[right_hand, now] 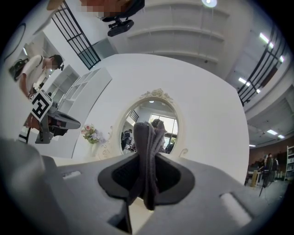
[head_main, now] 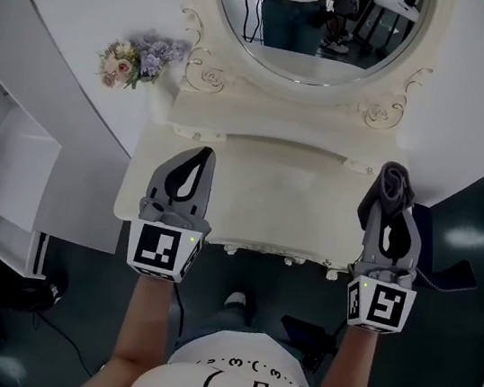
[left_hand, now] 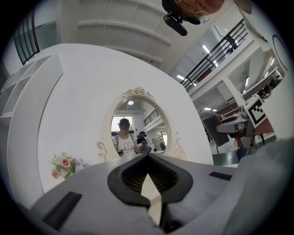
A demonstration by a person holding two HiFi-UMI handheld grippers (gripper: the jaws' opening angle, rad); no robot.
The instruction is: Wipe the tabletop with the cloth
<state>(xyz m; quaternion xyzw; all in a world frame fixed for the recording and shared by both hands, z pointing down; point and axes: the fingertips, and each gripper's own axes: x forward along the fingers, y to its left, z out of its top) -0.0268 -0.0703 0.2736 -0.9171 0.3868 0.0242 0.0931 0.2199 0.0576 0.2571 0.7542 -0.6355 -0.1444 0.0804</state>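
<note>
The right gripper is clamped on the dark grey cloth, which sticks out past its tips above the tabletop's front right corner. The left gripper is pressed together on nothing, over the front left corner.

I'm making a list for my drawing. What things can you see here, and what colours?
Table: one, cream, centre.
Mirror: one, cream frame, at the table's back.
Flowers: one bunch, pink and purple, left of mirror.
Shelf: one, white, far left.
Cloth: one, dark grey, in the right gripper.
Left gripper: one, grey, shut, empty, over table's left side.
Right gripper: one, grey, shut on cloth, over table's right side.
</note>
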